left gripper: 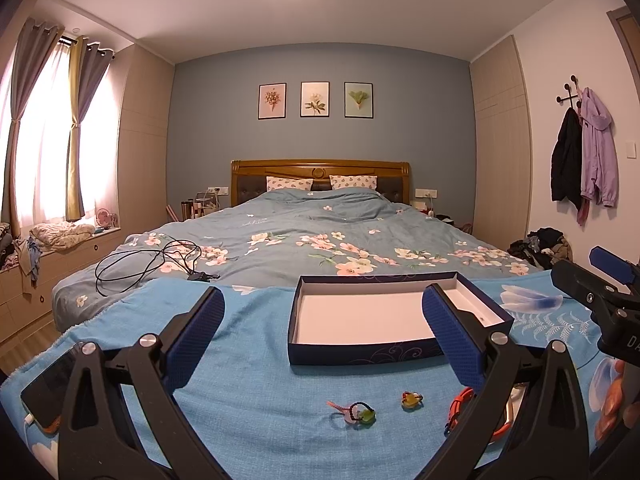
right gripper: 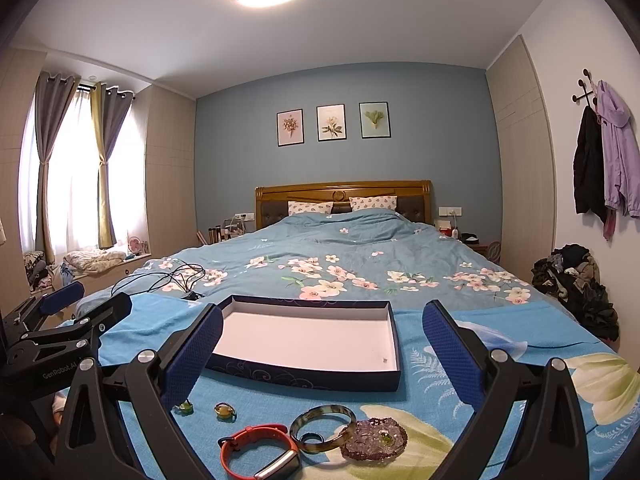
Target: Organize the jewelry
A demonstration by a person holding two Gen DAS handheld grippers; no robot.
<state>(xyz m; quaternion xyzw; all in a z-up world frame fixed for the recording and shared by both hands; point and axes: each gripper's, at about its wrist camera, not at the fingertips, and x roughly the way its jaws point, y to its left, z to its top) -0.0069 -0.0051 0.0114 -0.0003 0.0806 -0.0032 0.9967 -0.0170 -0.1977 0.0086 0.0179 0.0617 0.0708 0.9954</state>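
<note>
An empty dark-blue box with a white inside (left gripper: 360, 316) (right gripper: 308, 340) lies on a blue towel on the bed. In front of it lie a green bead on a black cord (left gripper: 362, 414) (right gripper: 184, 407), a yellow-green ring (left gripper: 412, 400) (right gripper: 225, 411), an orange wristband (right gripper: 260, 452) (left gripper: 460, 404), a dark bangle (right gripper: 322, 432) and a purple beaded bracelet (right gripper: 374, 438). My left gripper (left gripper: 324, 320) is open and empty above the beads. My right gripper (right gripper: 322, 332) is open and empty above the wristband and bangle; it also shows at the right in the left wrist view (left gripper: 600, 284).
A black cable (left gripper: 148, 264) lies on the floral duvet to the left. A phone (left gripper: 52, 392) lies at the towel's left corner. A clothes pile (right gripper: 576, 288) is on the floor at right. Jackets (right gripper: 604, 160) hang on the right wall.
</note>
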